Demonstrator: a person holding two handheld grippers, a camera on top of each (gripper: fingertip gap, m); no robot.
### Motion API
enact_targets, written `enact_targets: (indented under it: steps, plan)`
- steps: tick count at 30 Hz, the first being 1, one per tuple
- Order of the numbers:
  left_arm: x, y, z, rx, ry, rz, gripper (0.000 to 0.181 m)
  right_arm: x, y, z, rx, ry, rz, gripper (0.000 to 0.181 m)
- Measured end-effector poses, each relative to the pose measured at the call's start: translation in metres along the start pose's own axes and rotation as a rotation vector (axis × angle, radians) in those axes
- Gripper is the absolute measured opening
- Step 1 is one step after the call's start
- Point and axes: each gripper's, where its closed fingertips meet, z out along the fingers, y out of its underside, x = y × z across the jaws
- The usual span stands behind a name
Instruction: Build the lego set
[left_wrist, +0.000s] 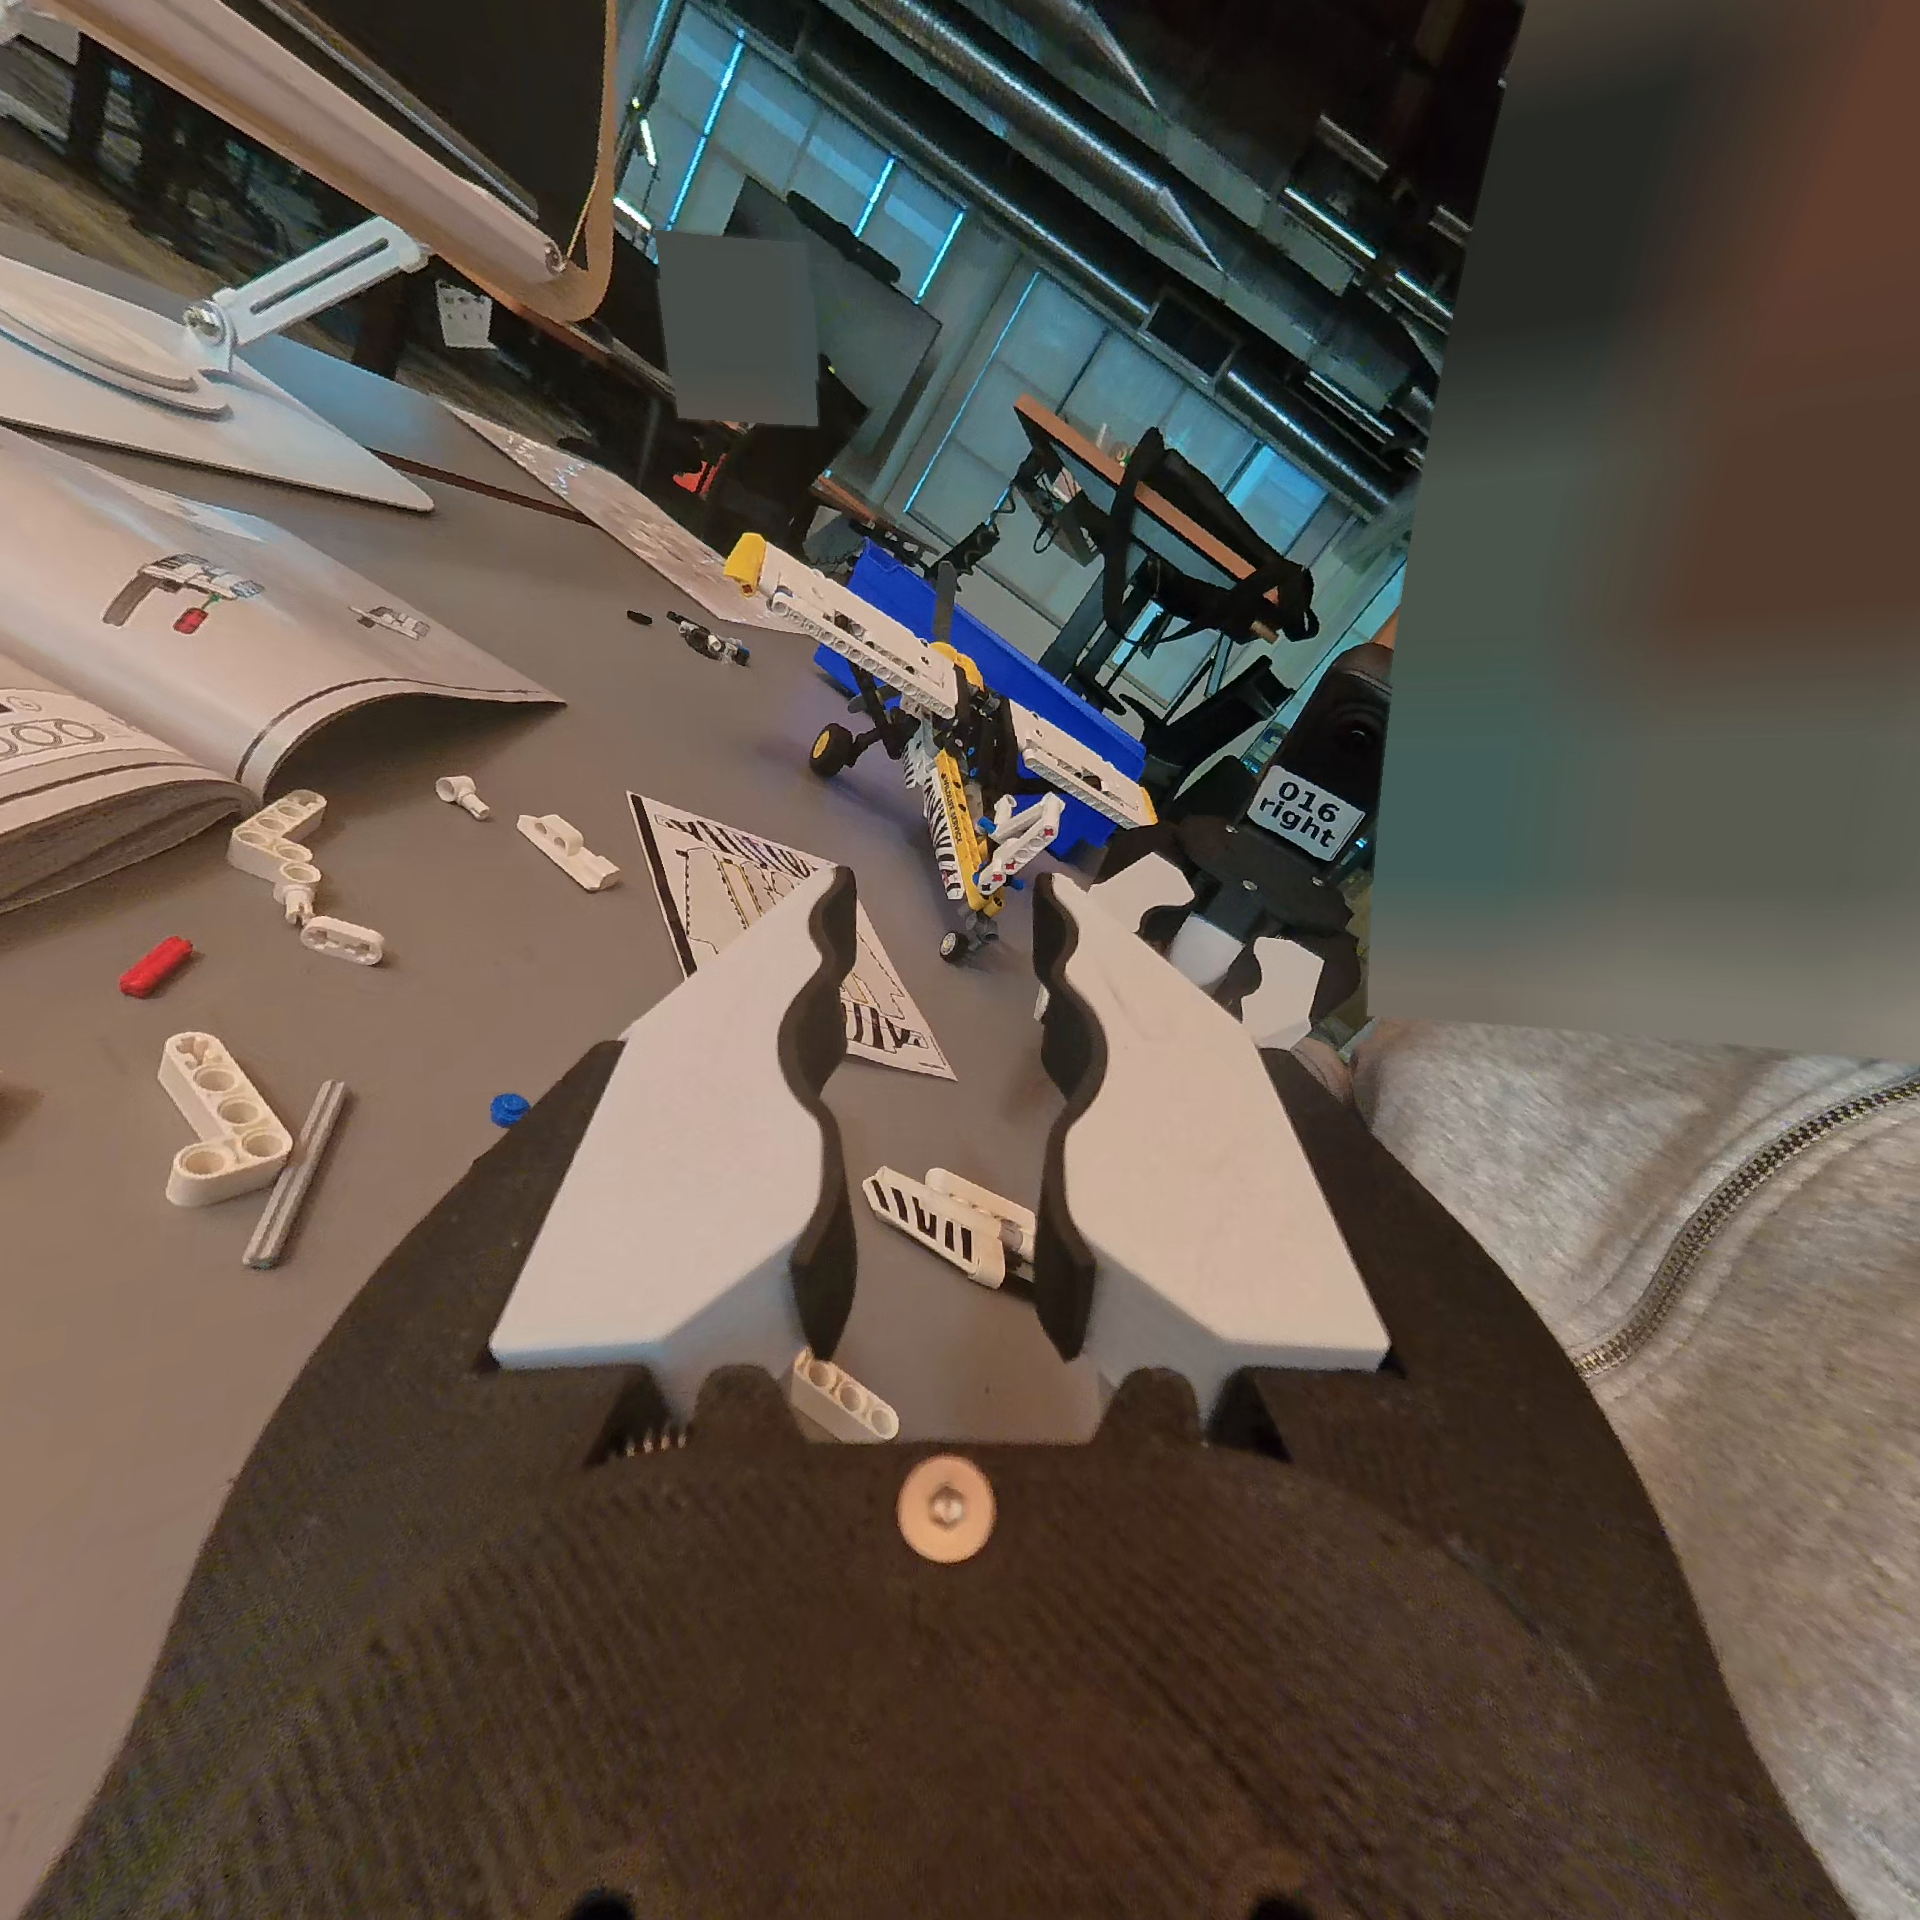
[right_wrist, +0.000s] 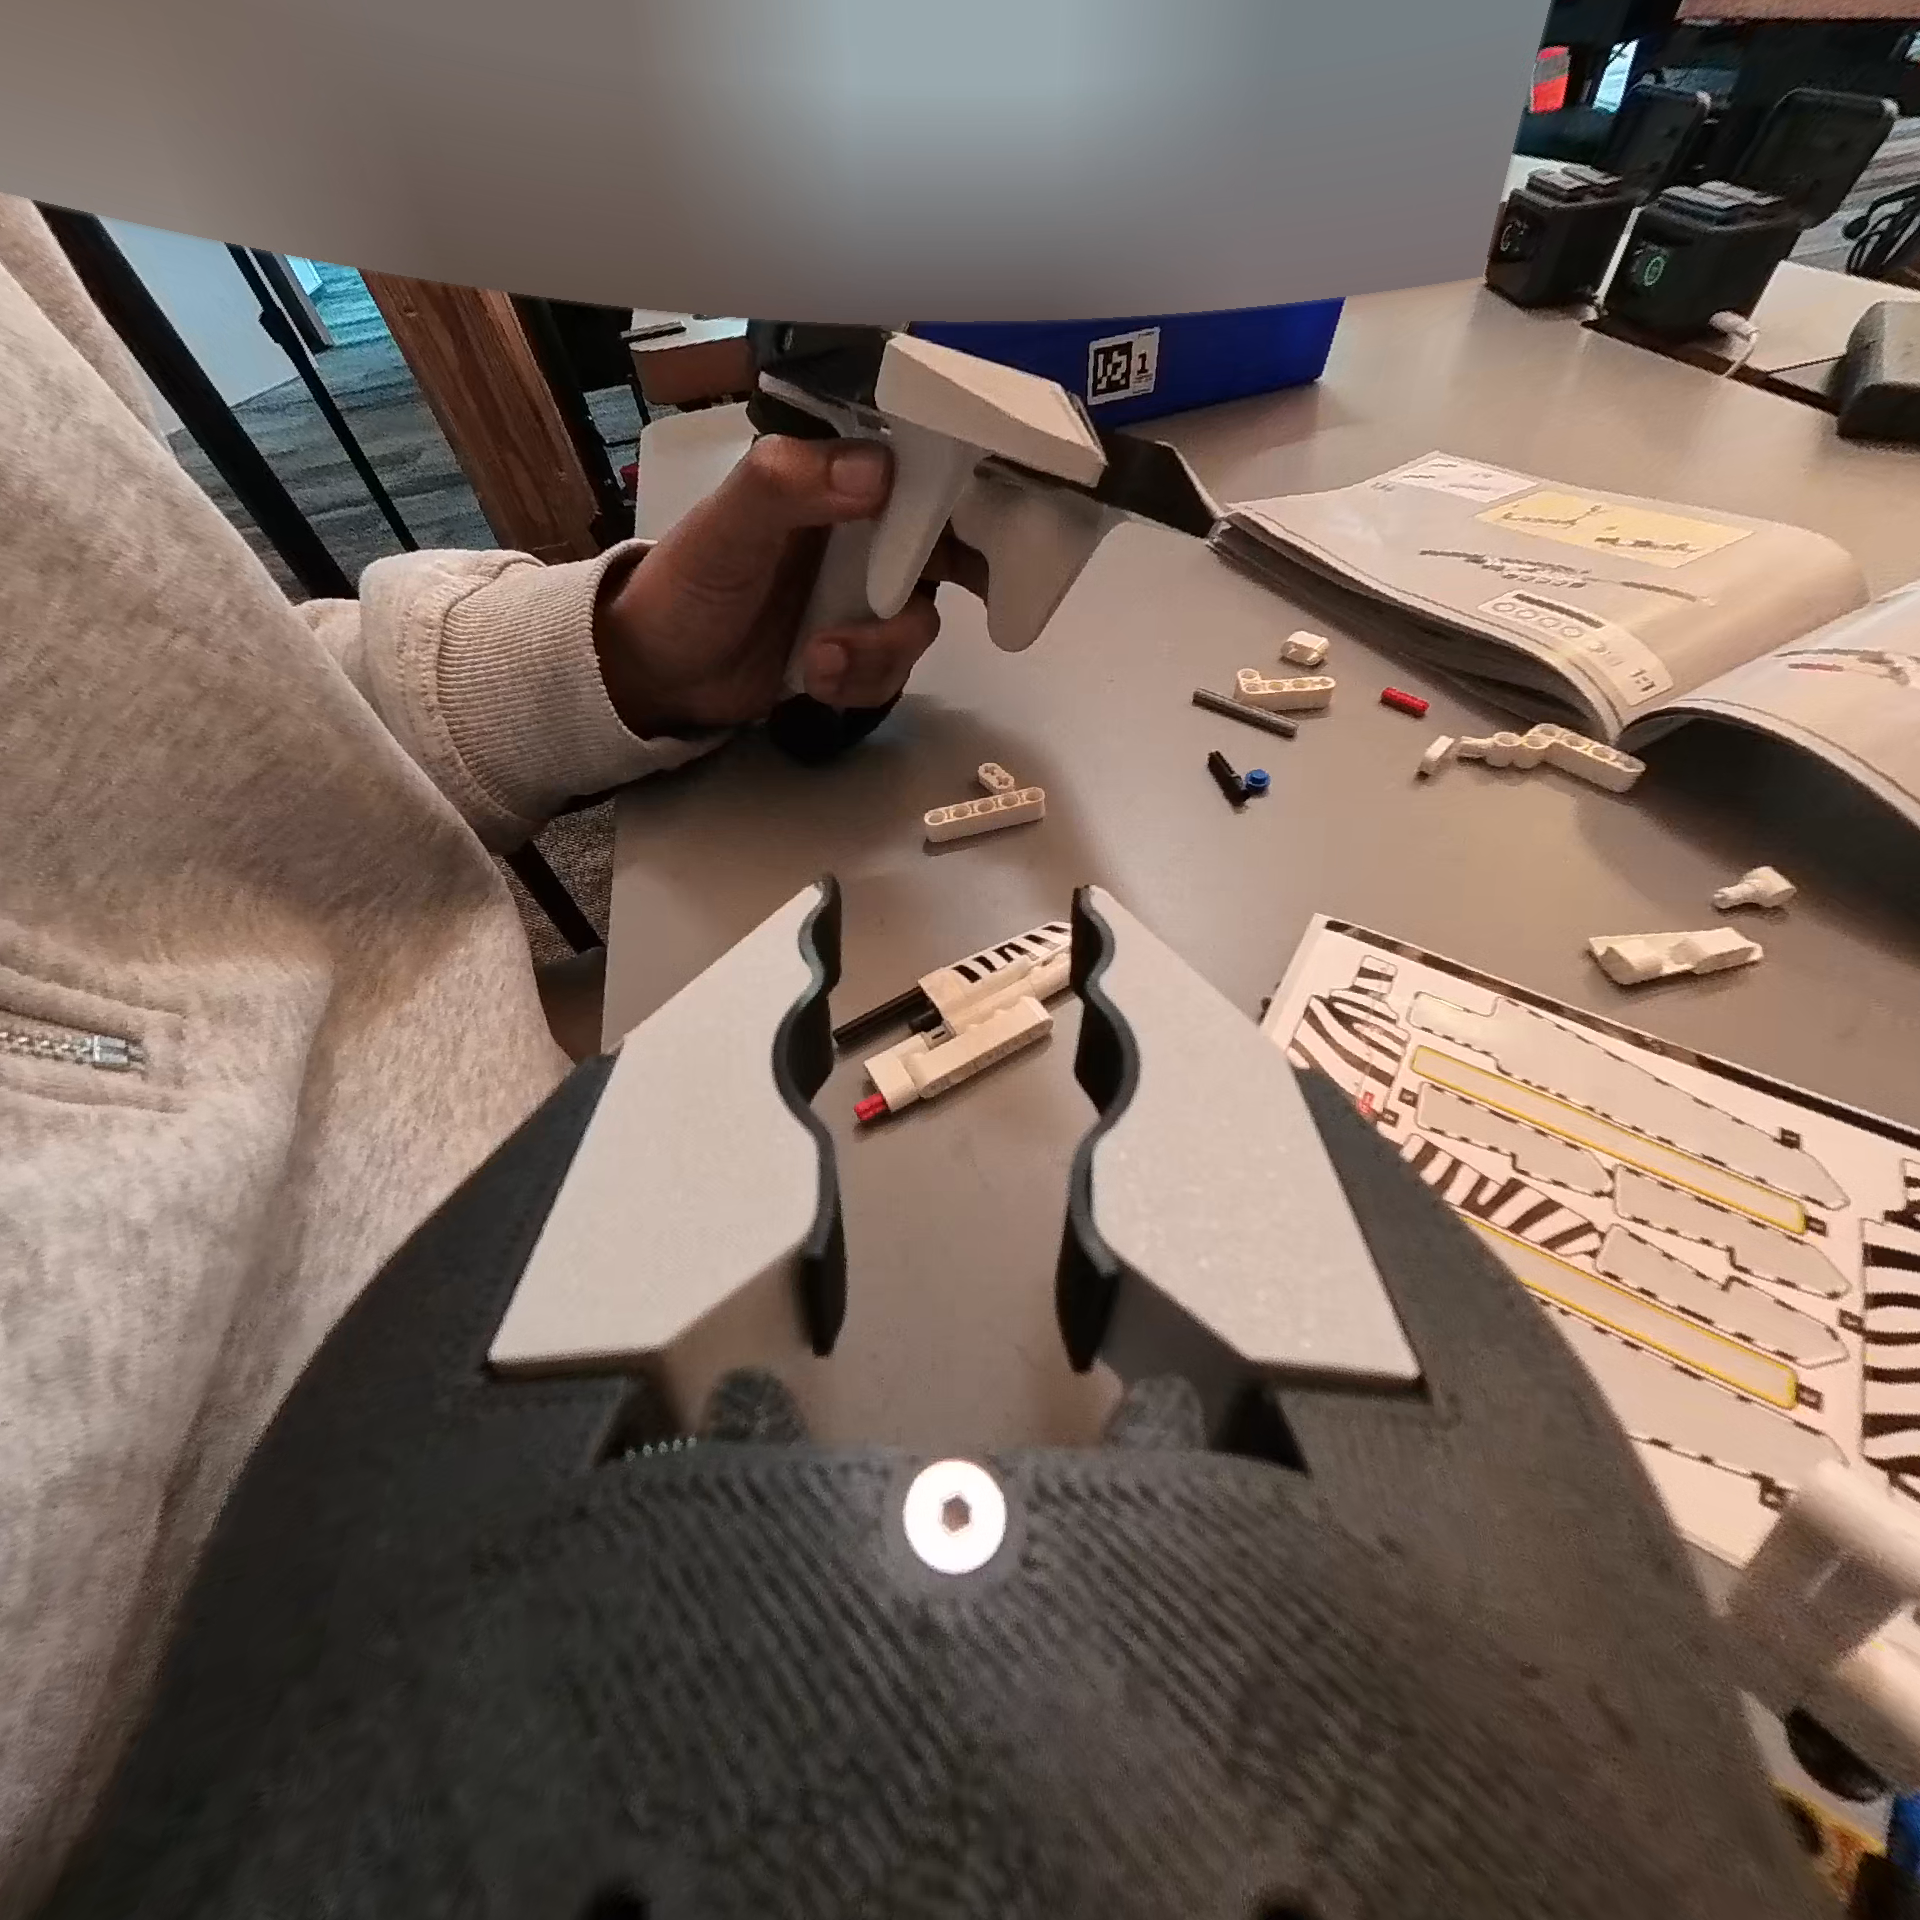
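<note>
In the left wrist view, the left hand-held gripper (left_wrist: 940, 940) fills the lower centre, its pale wedge fingers lined with wavy black pads, spread apart and empty. Between them a small zebra-striped white assembly (left_wrist: 951, 1221) lies on the smooth grey surface (left_wrist: 520, 1039). A yellow-and-white model plane (left_wrist: 935, 717) stands upper centre, before a blue bin (left_wrist: 997, 665).

In the right wrist view, the right hand-held gripper (right_wrist: 956, 909) gapes likewise, holding nothing, above that striped assembly (right_wrist: 971, 1023). A glossy sticker sheet (right_wrist: 1621, 1195) lies at right.
</note>
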Motion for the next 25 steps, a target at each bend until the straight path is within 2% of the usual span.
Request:
enact_targets:
  steps: [1,25]
  plan:
    - [0.0001,0.0000,0.0000,0.000,0.000,0.000,0.033,0.0001,0.0000,0.0001,0.000,0.000,-0.001,0.044]
    - [0.0003,-0.0006,0.0000,0.007,0.005,-0.003,0.034,0.0008,0.0009,0.0009,-0.005,0.007,-0.008,0.043]
